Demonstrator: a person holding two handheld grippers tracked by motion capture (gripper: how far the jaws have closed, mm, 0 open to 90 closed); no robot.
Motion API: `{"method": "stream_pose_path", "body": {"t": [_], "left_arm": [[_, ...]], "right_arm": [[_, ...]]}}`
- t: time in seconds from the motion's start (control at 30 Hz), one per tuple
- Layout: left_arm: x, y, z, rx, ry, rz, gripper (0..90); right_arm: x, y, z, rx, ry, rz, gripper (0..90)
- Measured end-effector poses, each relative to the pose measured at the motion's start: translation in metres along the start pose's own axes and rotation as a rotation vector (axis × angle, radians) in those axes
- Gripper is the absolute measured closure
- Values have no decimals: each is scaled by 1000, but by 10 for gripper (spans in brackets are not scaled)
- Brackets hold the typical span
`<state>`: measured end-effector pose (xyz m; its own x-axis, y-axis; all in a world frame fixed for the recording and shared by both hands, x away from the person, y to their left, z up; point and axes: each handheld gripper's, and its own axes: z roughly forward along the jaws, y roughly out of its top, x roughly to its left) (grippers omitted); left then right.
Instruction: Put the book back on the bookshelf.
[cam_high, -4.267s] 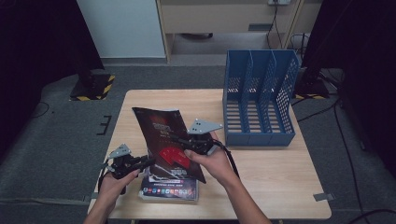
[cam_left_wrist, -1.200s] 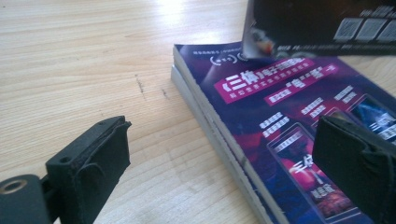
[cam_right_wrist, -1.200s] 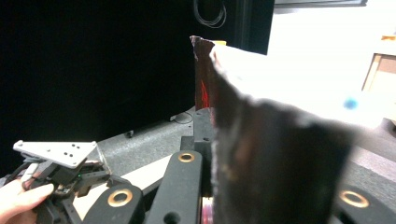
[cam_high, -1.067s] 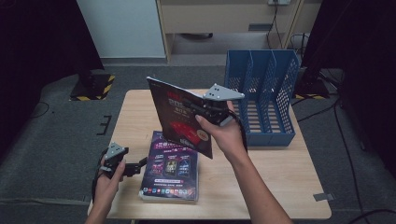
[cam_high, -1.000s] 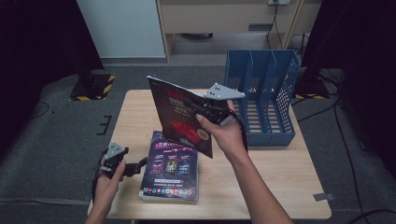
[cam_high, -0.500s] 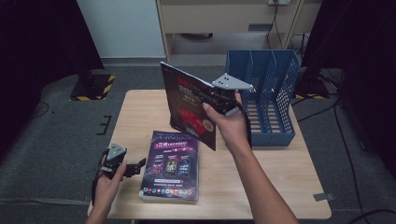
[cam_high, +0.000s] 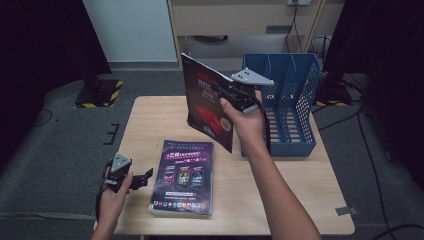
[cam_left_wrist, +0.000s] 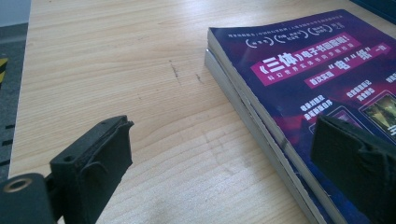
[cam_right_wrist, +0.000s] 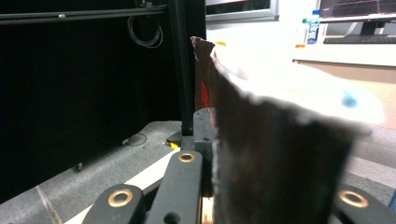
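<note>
High view first: the right gripper (cam_high: 235, 95) pinches a thin dark magazine with a red cover picture (cam_high: 207, 102), held upright in the air above the far half of the pale wooden table (cam_high: 150, 115), just left of the blue plastic slotted file rack (cam_high: 295, 107) that stands at the table's far right. Its jaws are pressed together on the magazine's right-hand edge, about midway up, with the cover facing left and towards the near side. Right gripper view bears that out: the magazine (cam_right_wrist: 261, 154) rises edge-on between the black jaws, with its top corner blurred.

On the near part of the table, a small stack of purple-covered magazines (cam_high: 184, 176) lies flat, and the left gripper (cam_high: 142, 179) rests just to its left. Left gripper view looks along spread jaws with nothing between them: one pad over bare wood, the other in front of the top cover of the stack (cam_left_wrist: 327, 79).

The held magazine looks light and floppy rather than stiff, with a glossy cover that may slide in a pinch. Held by one edge, the free side is likely to sag or fan open. A grip close to the spine, near its middle, should keep the pages together and the sheet flat enough to guide down into one of the rack's narrow slots, bottom edge first.
</note>
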<state>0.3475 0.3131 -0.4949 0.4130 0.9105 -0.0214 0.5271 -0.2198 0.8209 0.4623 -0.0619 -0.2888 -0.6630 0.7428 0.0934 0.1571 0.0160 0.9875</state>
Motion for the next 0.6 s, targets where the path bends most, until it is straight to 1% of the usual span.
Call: {"method": "stream_pose_path", "body": {"t": [0.13, 0.2, 0.27, 0.3, 0.43, 0.6], "left_arm": [[-2, 2, -1, -5, 4, 15, 47], [-2, 1, 0, 12, -4, 23, 45], [-2, 1, 0, 21, 6, 27, 45], [-1, 1, 1, 21, 9, 26, 45], [0, 0, 0, 23, 12, 22, 45], [1, -3, 0, 47, 23, 22, 44]], "right_arm": [[-1, 2, -6, -11, -11, 11, 868], [-2, 3, -7, -10, -13, 7, 868], [-2, 6, -10, -9, -15, 5, 868], [-3, 7, -11, -8, -18, 3, 868], [-4, 13, -19, -25, -27, 18, 868], [-5, 18, -28, -21, -40, 13, 868]]}}
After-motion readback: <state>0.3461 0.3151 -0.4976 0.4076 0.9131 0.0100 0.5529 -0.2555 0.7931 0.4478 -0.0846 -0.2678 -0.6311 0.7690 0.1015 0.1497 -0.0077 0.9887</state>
